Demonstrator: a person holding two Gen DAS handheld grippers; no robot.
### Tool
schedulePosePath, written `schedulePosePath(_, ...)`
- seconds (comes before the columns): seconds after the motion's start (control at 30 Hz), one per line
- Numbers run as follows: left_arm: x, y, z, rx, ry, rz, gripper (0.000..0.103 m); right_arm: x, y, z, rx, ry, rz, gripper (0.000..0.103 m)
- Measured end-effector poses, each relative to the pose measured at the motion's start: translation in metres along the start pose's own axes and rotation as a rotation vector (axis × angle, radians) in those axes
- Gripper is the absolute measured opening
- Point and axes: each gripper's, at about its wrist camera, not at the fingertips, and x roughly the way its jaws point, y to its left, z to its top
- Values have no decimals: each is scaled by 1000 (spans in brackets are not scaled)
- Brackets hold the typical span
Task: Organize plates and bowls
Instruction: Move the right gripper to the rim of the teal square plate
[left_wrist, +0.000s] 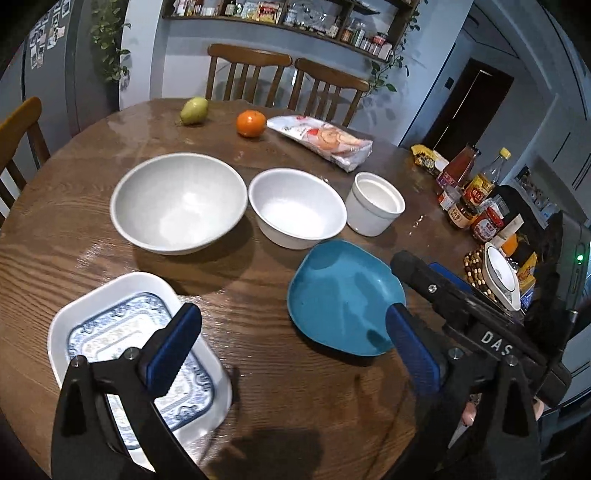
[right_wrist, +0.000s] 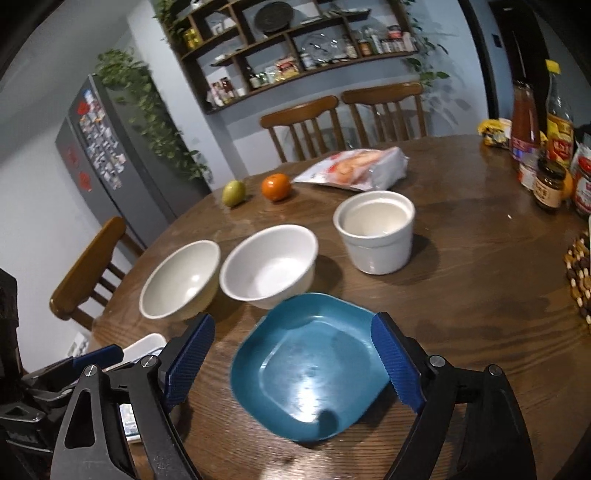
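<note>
Left wrist view: my left gripper (left_wrist: 291, 339) hangs wide open over grainy wood table (left_wrist: 258, 387) — patterned rectangular dish (left_wrist: 110, 317) under its left finger, glossy white bowls (left_wrist: 179, 203) beyond. My right gripper (right_wrist: 293, 354) spreads open too, straddling the rounded-square blue plate (right_wrist: 310, 369) — not gripping.

A pear (left_wrist: 193, 110) and an orange (left_wrist: 251, 123) sit apart at the far side of the round wooden table (left_wrist: 258, 266), with a snack bag (left_wrist: 322, 141) lying just right of the orange. Bottles and jars (left_wrist: 467, 192) crowd the table's right edge, and a beaded trivet (left_wrist: 476, 273) lies nearer. Two chairs (left_wrist: 284, 79) stand beyond the table, below a wall shelf (left_wrist: 295, 18). A fridge (right_wrist: 110, 155) stands far left.
</note>
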Motion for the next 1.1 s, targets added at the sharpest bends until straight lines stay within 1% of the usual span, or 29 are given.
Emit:
schedulePosePath(0.07, 7, -5, 0, -2, 12, 5, 100, 3, -6, 1, 13, 9, 2, 87)
schedulePosePath(0.2, 16, -14, 0, -1, 21, 15, 100, 6, -21, 2, 42, 20, -24, 87)
schedulePosePath(0.33, 29, -21, -3, 1, 38, 39, 100, 9, -39, 2, 105, 49, -9, 87)
schedulePosePath(0.47, 42, -23, -3, -11, 54, 51, 100, 13, -48, 2, 115, 56, -52, 87)
schedulePosePath(0.53, 46, -24, -4, -13, 55, 61, 100, 17, -53, 1, 124, 74, -56, 87)
schedulePosePath(0.8, 61, -29, -9, 14, 79, 64, 100, 21, -55, -3, 144, 113, -25, 87)
schedulePosePath(0.93, 64, -27, -12, 19, 87, 54, 100, 27, -56, -6, 157, 143, -24, 87)
schedulePosePath(1.1, 68, -28, -14, 25, 96, 47, 100, 30, -53, -8, 146, 157, -31, 87)
